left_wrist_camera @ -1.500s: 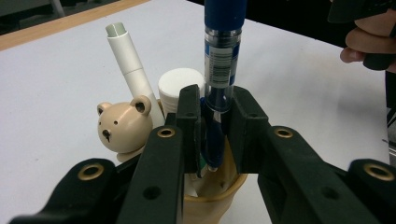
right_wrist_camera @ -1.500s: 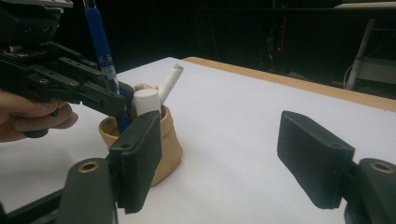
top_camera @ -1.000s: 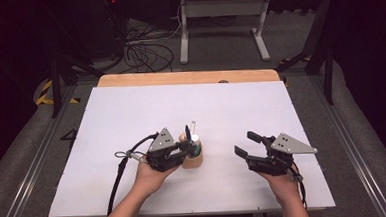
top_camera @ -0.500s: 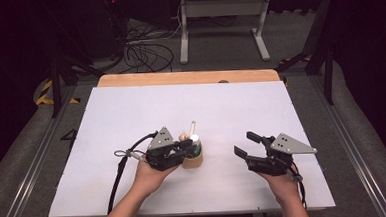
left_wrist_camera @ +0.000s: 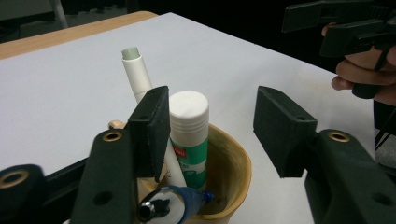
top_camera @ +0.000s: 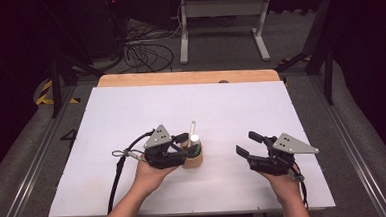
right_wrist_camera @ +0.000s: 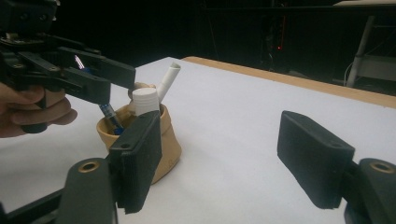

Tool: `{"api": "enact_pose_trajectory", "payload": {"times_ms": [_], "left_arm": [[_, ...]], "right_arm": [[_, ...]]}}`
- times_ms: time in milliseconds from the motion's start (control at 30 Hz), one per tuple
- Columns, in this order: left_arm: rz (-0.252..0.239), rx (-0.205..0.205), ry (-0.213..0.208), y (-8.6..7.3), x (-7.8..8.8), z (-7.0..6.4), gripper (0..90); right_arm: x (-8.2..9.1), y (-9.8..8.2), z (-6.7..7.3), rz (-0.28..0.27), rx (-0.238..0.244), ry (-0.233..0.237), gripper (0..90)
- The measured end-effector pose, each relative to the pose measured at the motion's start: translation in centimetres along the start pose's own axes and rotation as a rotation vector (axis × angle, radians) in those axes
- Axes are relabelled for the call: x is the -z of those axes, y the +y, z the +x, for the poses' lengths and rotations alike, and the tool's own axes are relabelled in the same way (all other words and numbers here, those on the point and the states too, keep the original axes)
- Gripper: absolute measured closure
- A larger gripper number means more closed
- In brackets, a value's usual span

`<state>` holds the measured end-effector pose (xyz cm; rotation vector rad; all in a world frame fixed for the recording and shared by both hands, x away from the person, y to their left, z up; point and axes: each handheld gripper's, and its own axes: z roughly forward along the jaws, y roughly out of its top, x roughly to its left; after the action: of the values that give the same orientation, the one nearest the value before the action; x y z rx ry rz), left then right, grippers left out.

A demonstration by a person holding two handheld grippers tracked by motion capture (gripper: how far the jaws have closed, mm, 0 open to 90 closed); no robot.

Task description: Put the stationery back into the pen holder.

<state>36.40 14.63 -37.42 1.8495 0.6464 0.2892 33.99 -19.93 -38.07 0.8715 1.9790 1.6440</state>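
Left tongs [left_wrist_camera: 210, 133] held wide over cup [left_wrist_camera: 229, 172], straddling glue stick [left_wrist_camera: 189, 135]. Right tongs [right_wrist_camera: 224, 158] wide, empty, well apart. Cup stood mid-tabletop [top_camera: 131, 111]. Recommended: cap centred between jaws before closure; marker [left_wrist_camera: 140, 74] avoided.

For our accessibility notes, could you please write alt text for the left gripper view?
The left gripper, jaws open, hovers over a tan cup on a white table; the cup holds a white-capped glue stick, a leaning white tube and a blue pen. The right gripper shows at upper right.
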Motion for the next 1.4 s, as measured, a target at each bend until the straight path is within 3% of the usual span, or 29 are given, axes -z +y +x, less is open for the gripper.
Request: {"api": "enact_pose_trajectory", "payload": {"times_ms": [400, 733, 1400], "left_arm": [[-0.090, 0.010, -0.026, 0.9, 2.1, -0.1, 32.7], [-0.148, 0.008, 0.002, 1.3, 5.1, 0.4, 28.4], [-0.158, 0.003, 0.057, 0.7, 8.6, 2.7, 21.4]], "right_arm": [[0.0, 0.1, -0.4, -0.011, -0.007, -0.007, 31.7], [-0.4, 0.1, -0.4, -0.005, -0.002, 0.000, 31.5], [0.2, 0.1, -1.4, -0.027, -0.021, -0.034, 26.9]]}}
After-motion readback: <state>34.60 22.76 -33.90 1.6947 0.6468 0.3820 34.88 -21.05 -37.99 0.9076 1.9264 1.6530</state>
